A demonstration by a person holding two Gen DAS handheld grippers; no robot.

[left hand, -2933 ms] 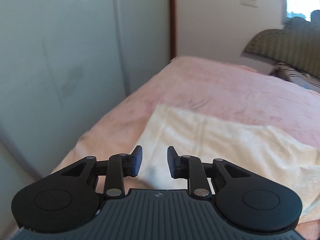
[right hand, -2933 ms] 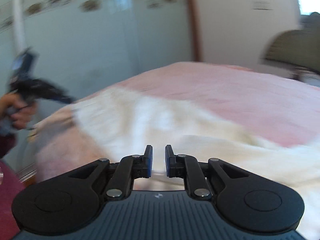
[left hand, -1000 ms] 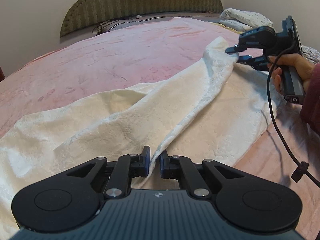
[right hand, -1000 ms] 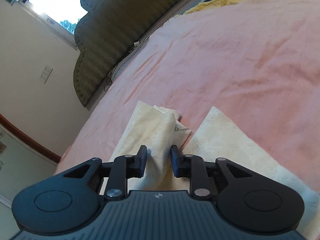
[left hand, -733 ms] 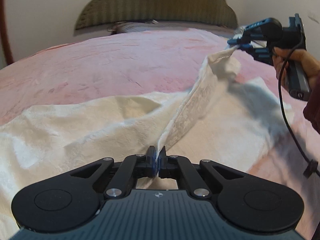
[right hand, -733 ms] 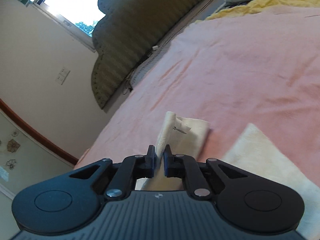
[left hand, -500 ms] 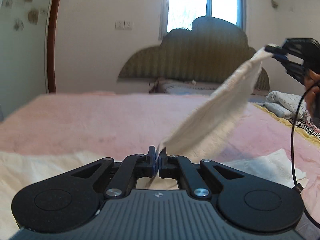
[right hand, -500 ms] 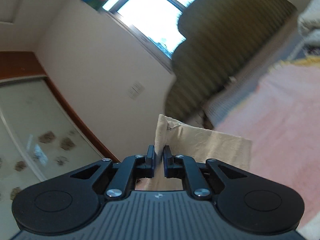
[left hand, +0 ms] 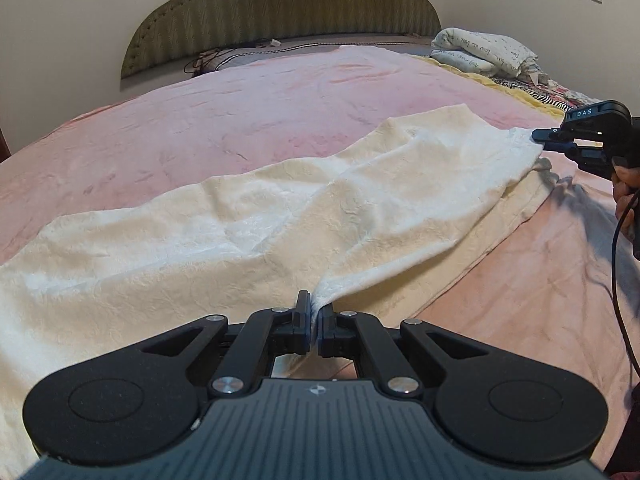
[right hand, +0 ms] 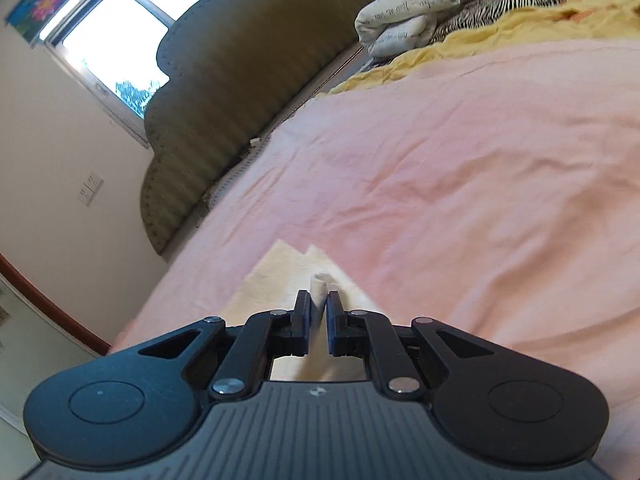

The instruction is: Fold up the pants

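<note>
Cream pants lie spread across the pink bedspread, with one leg folded over the other along a diagonal ridge. My left gripper is shut on the near end of the upper leg's edge. At the far right of the left wrist view, my right gripper pinches the other end of that same leg just above the bed. In the right wrist view the right gripper is shut on a bunched bit of cream pants fabric, with more of it lying flat below.
An olive padded headboard stands at the far end. Folded bedding and a yellow and striped blanket lie by the far right corner. A person's hand and a black cable are at the right edge. A window is behind.
Both grippers closed on the pant leg, lifted it high off the bed, and have now carried it over and lowered it onto the other leg.
</note>
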